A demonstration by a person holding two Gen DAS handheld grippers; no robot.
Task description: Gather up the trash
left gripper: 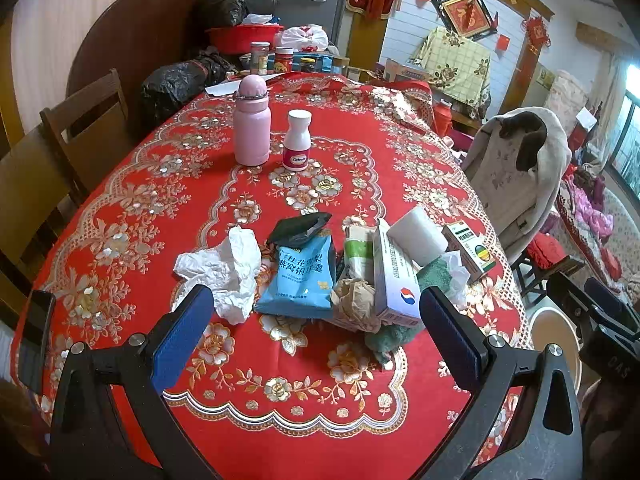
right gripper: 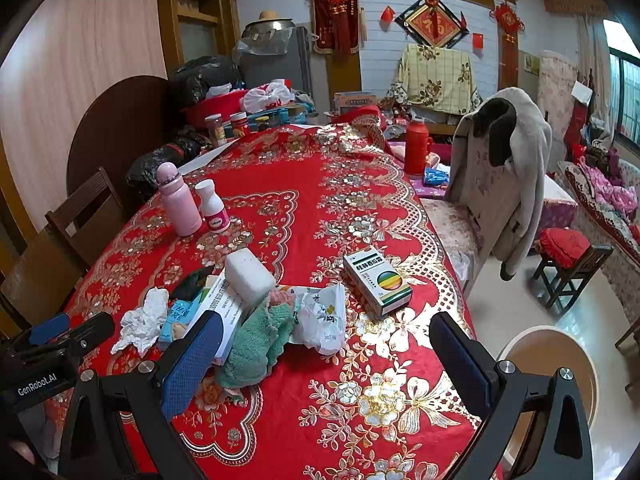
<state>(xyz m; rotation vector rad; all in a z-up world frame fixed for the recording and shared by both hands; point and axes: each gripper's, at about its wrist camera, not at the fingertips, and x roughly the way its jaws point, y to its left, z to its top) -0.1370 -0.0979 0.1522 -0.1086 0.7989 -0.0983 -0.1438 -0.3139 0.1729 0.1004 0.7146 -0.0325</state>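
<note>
A heap of trash lies on the red flowered tablecloth (left gripper: 168,216): crumpled white tissue (left gripper: 228,268), a blue snack bag (left gripper: 302,276), brown crumpled paper (left gripper: 354,300), a white carton with a red-blue logo (left gripper: 394,276), a white foam block (left gripper: 418,232), a green-striped medicine box (left gripper: 470,250) and a green cloth (right gripper: 260,336). My left gripper (left gripper: 316,324) is open just in front of the heap. My right gripper (right gripper: 326,348) is open too, with the green cloth and a crumpled plastic wrapper (right gripper: 324,320) between its fingers' line and the medicine box (right gripper: 378,280) beyond.
A pink flask (left gripper: 252,124) and a white pill bottle (left gripper: 298,140) stand farther back. Jars, a red basin and black bags crowd the far end. Wooden chairs stand at the left, a coat-draped chair (right gripper: 500,180) at the right. A round bin (right gripper: 560,368) sits beside the table.
</note>
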